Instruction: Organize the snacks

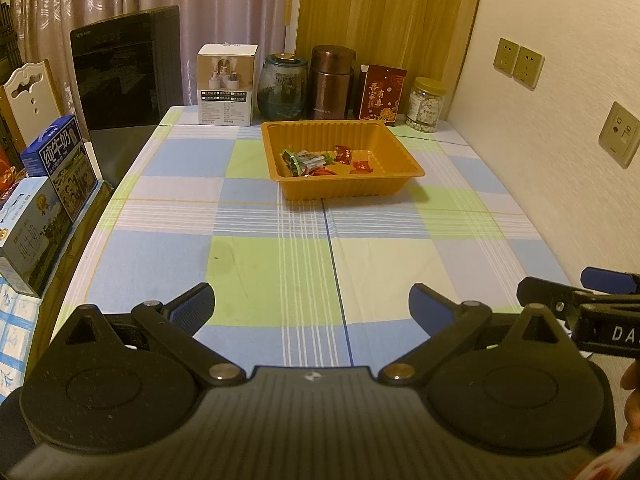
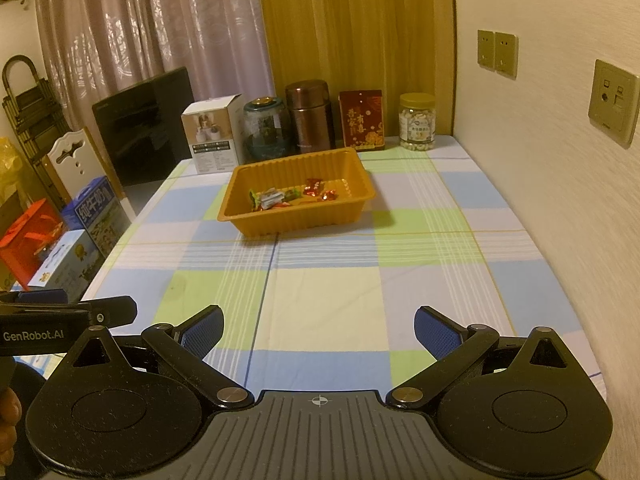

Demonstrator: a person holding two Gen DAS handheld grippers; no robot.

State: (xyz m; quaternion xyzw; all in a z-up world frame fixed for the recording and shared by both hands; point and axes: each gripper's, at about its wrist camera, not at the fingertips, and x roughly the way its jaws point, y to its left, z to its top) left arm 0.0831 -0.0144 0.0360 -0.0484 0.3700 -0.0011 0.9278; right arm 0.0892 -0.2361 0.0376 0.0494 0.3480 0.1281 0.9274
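Both hand-held grippers released; jars and boxes behind the snack tray.

Black hand-held gripper; blue ribbed pads; silver screws

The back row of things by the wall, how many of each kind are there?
White cardboard box: 1
Dark glass jar with gold lid: 1
Brown metal flask: 1
Red printed box: 1
Clear plastic jar with yellow lid: 1
Total: 5
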